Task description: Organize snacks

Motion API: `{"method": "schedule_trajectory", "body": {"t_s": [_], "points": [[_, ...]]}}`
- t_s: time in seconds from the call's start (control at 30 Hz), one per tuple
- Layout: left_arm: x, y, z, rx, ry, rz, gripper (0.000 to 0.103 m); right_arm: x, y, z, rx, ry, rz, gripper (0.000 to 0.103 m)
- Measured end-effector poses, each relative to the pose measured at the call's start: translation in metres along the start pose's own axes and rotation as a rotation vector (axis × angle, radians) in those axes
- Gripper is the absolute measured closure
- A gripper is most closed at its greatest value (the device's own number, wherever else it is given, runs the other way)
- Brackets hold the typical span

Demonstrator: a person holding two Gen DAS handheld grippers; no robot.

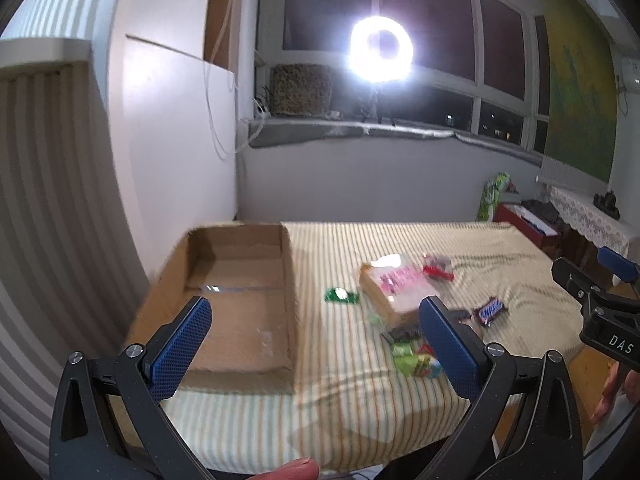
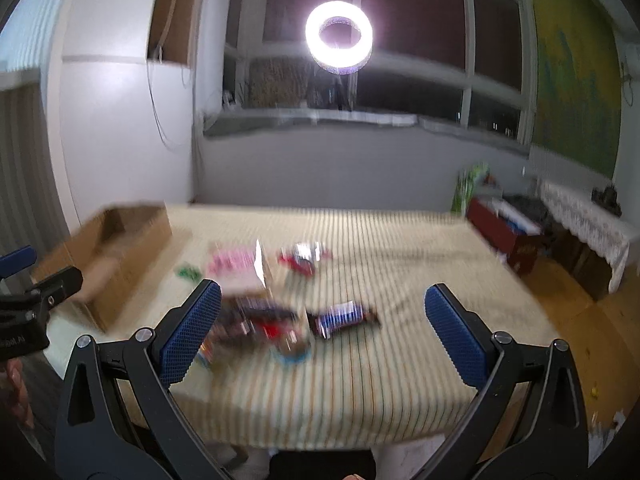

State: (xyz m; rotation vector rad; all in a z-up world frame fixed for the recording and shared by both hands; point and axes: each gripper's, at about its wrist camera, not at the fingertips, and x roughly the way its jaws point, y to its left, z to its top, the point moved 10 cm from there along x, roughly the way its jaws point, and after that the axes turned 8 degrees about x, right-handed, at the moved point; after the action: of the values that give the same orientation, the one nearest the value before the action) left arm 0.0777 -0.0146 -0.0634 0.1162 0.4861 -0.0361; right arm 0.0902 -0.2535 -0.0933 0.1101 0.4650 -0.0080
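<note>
An open, empty cardboard box [image 1: 236,300] sits at the table's left; it also shows in the right wrist view [image 2: 120,248]. Several snacks lie in a loose pile to its right: a pink-and-tan packet [image 1: 394,288], a small green packet [image 1: 340,295], a red wrapper [image 1: 438,269], a blue chocolate bar [image 1: 491,311] and green packs [image 1: 416,360]. The right wrist view is blurred; the blue bar [image 2: 342,318] and pink packet [image 2: 234,266] show there. My left gripper [image 1: 316,344] is open and empty above the table's near edge. My right gripper [image 2: 322,334] is open and empty, above the near edge before the pile.
The table [image 1: 400,412] has a striped yellow cloth. A ring light [image 1: 380,50] glares from the windowsill. A red box [image 2: 504,232] and a lace-covered cabinet [image 2: 588,224] stand at the right. White wall panels rise on the left.
</note>
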Motion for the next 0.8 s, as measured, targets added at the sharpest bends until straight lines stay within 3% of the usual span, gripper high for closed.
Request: {"method": "schedule_trajectory", "body": {"t_s": [0.13, 0.17, 0.3, 0.37, 0.53, 0.7, 0.8], "points": [[0.031, -0.031, -0.055, 0.040, 0.091, -0.046, 0.001, 0.029, -0.024, -0.065, -0.003, 0.116, -0.014, 0.000], [0.037, -0.039, -0.073, 0.056, 0.127, -0.066, 0.001, 0.042, -0.032, -0.069, -0.017, 0.043, -0.024, 0.000], [0.046, -0.065, -0.124, 0.094, 0.222, -0.129, 0.001, 0.048, -0.053, -0.100, -0.022, 0.053, -0.036, 0.000], [0.044, -0.071, -0.126, 0.105, 0.225, -0.137, 0.001, 0.044, -0.053, -0.106, -0.007, 0.075, -0.021, 0.000], [0.041, -0.064, -0.097, 0.012, 0.167, -0.180, 0.000, 0.044, -0.036, -0.106, 0.028, 0.134, 0.054, 0.000], [0.063, -0.066, -0.092, 0.004, 0.189, -0.171, 0.000, 0.062, -0.025, -0.091, 0.030, 0.146, 0.156, 0.000], [0.074, -0.073, -0.086, 0.009, 0.203, -0.206, 0.001, 0.082, -0.018, -0.085, -0.002, 0.158, 0.211, 0.012]]}}
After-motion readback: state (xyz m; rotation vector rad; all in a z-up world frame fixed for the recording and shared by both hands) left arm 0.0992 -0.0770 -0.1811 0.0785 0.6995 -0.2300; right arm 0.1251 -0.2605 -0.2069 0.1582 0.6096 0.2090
